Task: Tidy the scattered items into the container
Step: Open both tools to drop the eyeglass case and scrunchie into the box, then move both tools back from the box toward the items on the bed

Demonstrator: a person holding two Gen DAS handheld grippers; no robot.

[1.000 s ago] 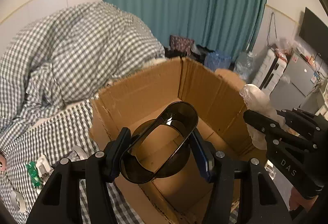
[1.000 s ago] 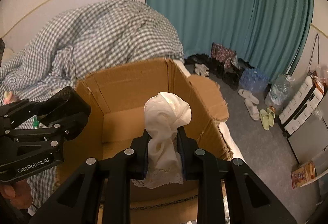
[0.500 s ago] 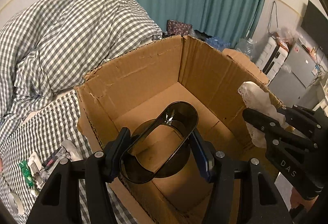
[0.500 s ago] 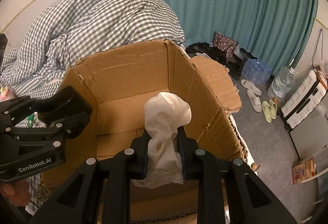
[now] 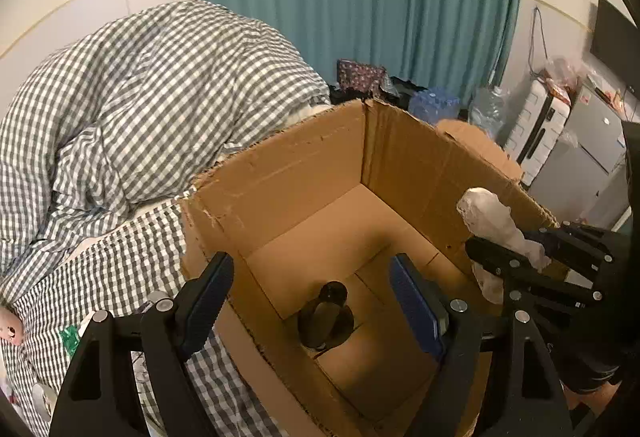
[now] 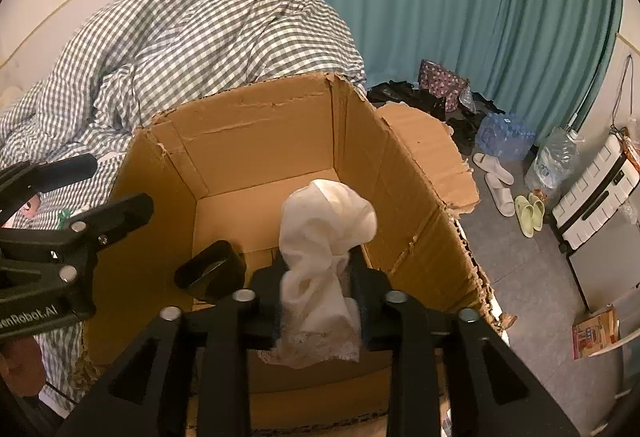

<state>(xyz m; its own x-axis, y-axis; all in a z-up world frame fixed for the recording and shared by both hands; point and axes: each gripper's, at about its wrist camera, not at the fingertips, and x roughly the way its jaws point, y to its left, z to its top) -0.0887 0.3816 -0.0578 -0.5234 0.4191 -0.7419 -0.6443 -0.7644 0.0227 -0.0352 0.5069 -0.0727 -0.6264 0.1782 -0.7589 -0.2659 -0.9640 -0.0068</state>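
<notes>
— Over the open cardboard box [image 5: 304, 177], what does each tool carry?

— On the left side, the left gripper [image 5: 310, 301] carries nothing: its 2 black fingers with blue pads stand wide apart above the box. Below that gap, a dark, glossy, translucent plastic piece [image 5: 325, 317] with a rounded oval outline lies on the box floor near the front wall. From the right wrist view the same dark plastic piece [image 6: 211, 269] shows a smooth curved rim and a hollow middle.

— And the right side?

— The right gripper [image 6: 318, 269] is clamped on a white cloth [image 6: 324, 237]. That fabric is thin, soft and crumpled, bunched into a rounded knob above the fingers, with a lacy hem hanging below them. It hangs over the box opening, toward the near right wall. In the left wrist view the cloth [image 5: 494, 223] looks lumpy and pale between the black fingers.

— What is the box like?

— Plain brown corrugated board, matte, with ragged torn top edges and 1 flap [image 6: 424, 153] bent outward on the right. Its floor shows flat seams where panels meet.

— Anything around it?

— A grey and white checked duvet [image 5: 160, 109] piles in soft folds on the far left, and a teal pleated curtain [image 6: 460, 5] hangs behind. Pale slippers [image 6: 496, 181] lie on the grey floor at the right.
</notes>
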